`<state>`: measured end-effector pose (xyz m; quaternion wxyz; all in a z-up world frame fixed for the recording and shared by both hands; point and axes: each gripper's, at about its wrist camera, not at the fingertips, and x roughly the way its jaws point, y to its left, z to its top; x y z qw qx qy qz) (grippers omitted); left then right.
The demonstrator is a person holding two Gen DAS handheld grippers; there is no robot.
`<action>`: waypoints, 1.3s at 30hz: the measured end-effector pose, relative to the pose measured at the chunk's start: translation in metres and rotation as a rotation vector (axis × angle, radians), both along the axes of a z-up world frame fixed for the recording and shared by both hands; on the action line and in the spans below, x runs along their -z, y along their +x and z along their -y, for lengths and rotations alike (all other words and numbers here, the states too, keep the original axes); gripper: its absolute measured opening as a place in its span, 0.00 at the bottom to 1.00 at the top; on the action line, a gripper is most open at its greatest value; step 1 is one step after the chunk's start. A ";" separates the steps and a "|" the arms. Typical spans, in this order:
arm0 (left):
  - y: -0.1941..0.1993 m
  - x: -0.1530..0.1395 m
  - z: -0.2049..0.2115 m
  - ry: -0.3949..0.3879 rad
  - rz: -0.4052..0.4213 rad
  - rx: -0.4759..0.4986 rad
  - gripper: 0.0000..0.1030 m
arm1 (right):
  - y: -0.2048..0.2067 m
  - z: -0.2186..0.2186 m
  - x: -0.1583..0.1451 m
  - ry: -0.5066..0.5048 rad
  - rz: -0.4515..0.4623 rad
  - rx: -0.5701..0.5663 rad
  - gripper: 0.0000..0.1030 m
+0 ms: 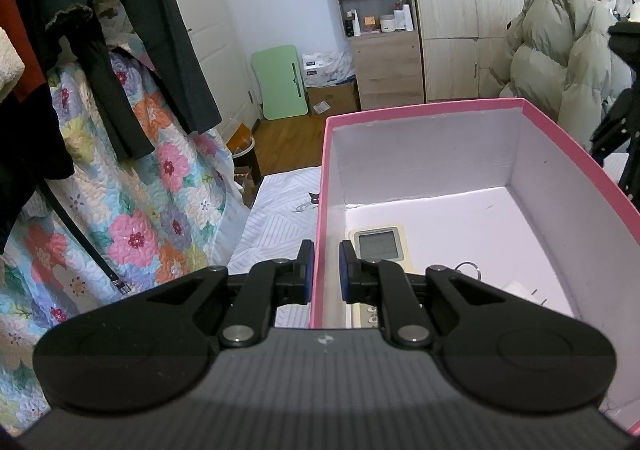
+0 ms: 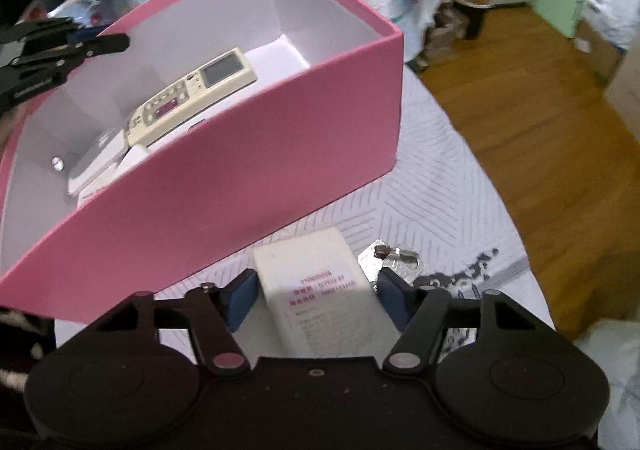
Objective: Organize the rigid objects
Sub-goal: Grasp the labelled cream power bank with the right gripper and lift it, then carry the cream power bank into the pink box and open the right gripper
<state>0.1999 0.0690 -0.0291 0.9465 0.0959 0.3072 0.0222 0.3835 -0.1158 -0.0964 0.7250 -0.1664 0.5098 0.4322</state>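
Here, the left gripper is clamped on the left wall of the pink box. The right gripper straddles a white block on the bedspread, pads apart from it. Keys lie just beside. Inside the box lies a remote.

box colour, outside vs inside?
The box is pink outside, white inside; clearest in the right wrist view.
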 end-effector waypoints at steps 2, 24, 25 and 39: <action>0.000 0.000 0.000 -0.004 0.006 0.005 0.13 | -0.010 0.002 -0.007 0.011 0.012 0.061 0.64; -0.004 0.001 -0.001 -0.027 0.025 0.025 0.13 | -0.034 -0.021 -0.008 -0.097 0.027 0.117 0.62; -0.003 0.000 -0.003 -0.028 0.025 0.025 0.13 | -0.037 -0.018 -0.013 -0.085 0.047 0.144 0.62; -0.001 0.000 -0.006 -0.032 0.023 0.034 0.14 | -0.121 0.035 -0.089 0.245 0.326 0.549 0.59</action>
